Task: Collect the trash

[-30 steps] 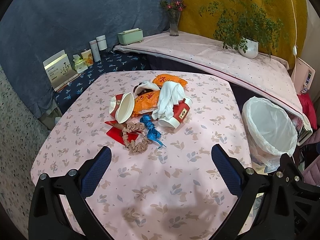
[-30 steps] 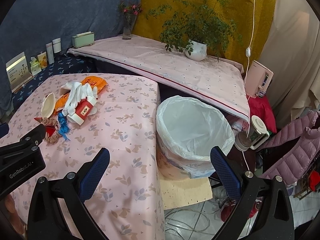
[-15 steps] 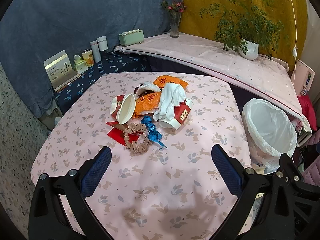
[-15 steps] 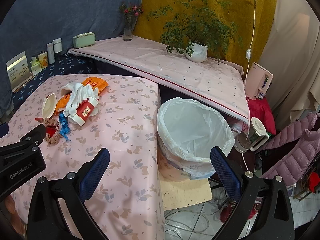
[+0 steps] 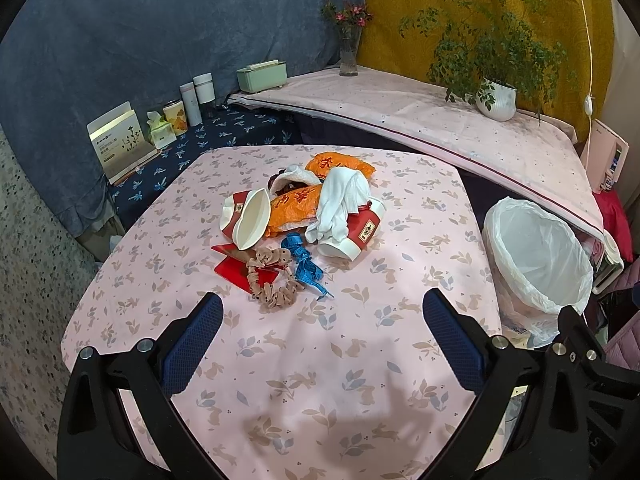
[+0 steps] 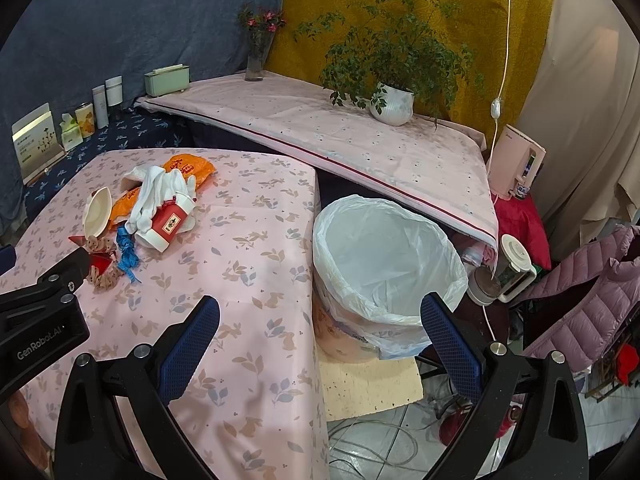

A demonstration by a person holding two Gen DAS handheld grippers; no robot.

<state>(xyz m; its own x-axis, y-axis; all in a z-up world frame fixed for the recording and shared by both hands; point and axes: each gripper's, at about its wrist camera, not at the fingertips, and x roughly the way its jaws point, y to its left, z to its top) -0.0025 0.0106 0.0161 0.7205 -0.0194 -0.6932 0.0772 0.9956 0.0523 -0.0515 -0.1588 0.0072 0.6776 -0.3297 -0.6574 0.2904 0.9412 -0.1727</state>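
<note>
A heap of trash lies mid-table on the pink leaf-print cloth [image 5: 280, 364]: two red and white paper cups [image 5: 352, 232] [image 5: 244, 220], orange wrappers [image 5: 298, 204], a white crumpled tissue [image 5: 340, 196], a blue ribbon [image 5: 304, 264], a beige frilly band [image 5: 272, 284] and red paper [image 5: 232, 270]. The same heap [image 6: 160, 216] shows at the left of the right wrist view. A bin with a white liner [image 5: 536, 256] [image 6: 384, 264] stands off the table's right edge. My left gripper [image 5: 322, 336] is open and empty, short of the heap. My right gripper [image 6: 320, 340] is open and empty, over the table edge near the bin.
Behind the table run a dark blue shelf with tins, a card and a tissue pack [image 5: 160, 128] and a pink-covered ledge with a potted plant [image 5: 496, 98], a flower vase [image 5: 349, 56] and a green box [image 5: 262, 75]. A purple jacket [image 6: 592, 304] and cables lie by the floor at right.
Both views have drawn back slightly; the trash heap and bin sit a little farther away. Both grippers stay open and empty.
</note>
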